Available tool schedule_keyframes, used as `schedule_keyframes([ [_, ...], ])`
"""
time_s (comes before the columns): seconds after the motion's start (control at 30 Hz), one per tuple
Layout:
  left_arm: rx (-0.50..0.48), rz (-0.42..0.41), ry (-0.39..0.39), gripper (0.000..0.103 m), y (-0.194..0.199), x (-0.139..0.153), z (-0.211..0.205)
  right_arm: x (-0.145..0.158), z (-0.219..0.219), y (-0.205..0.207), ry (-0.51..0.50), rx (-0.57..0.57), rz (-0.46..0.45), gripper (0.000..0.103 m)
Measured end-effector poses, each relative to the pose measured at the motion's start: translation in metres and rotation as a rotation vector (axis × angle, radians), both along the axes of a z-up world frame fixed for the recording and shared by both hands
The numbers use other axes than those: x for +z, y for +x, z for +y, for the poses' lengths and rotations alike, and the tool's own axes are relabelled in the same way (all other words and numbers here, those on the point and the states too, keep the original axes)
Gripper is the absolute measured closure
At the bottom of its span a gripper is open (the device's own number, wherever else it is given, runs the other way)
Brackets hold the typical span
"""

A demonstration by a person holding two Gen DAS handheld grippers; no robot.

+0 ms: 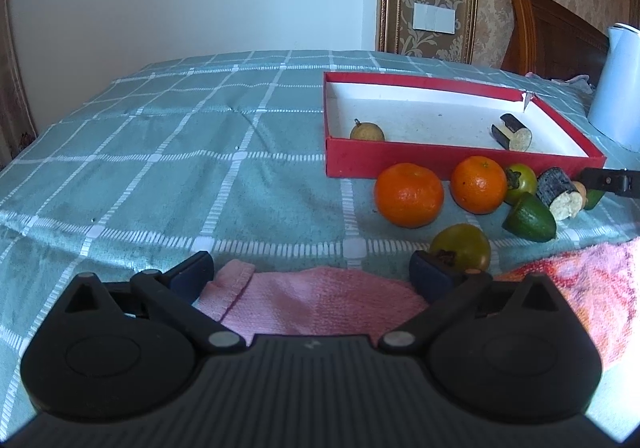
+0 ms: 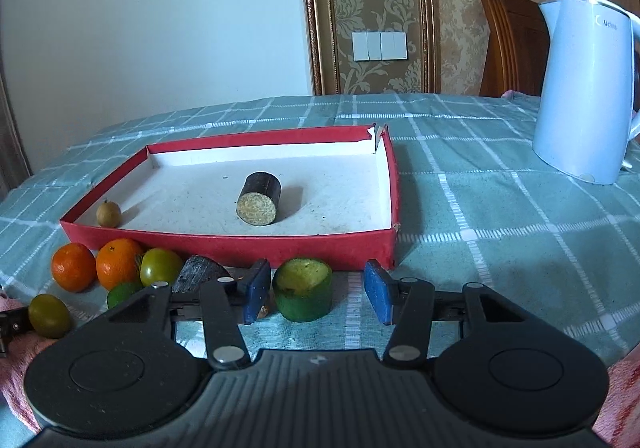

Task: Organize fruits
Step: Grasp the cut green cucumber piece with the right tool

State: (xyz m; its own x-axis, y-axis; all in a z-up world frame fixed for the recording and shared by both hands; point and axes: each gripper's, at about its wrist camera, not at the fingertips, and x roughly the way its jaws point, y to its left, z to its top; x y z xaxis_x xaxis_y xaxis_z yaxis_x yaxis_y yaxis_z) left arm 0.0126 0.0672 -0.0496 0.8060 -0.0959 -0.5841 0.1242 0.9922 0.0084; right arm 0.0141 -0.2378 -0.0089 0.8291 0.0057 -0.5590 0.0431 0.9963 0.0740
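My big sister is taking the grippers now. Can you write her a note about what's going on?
Left gripper: open, holding nothing, over the pink towel.
Right gripper: jaws around the green cut piece in front of the red tray, with a gap still showing on its right side, so not gripped yet.
Done: the small brown fruit and one dark cut cylinder lie in the tray.
Left on the cloth: two oranges, two green tomatoes, a second dark cylinder, another green piece.
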Motion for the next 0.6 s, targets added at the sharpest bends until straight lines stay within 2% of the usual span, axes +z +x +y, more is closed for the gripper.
schedule_keyframes([
  [0.3,-0.002,0.012,-0.012,0.0,0.0035,-0.0008,0.0018,-0.0001,0.0052,0.0024,-0.029,-0.01,0.001,0.052],
  [0.33,-0.002,0.011,-0.013,0.0,0.0033,-0.0009,0.0019,-0.0001,0.0048,0.0015,-0.017,-0.016,0.002,0.057],
  [0.37,-0.002,0.011,-0.014,0.0,0.0033,-0.001,0.0021,-0.0004,0.0046,0.0006,0.008,-0.001,0.003,0.072],
  [0.6,-0.002,0.011,-0.014,0.0,0.0032,-0.0011,0.0021,0.0002,0.008,-0.0053,0.005,-0.015,-0.019,0.072],
])
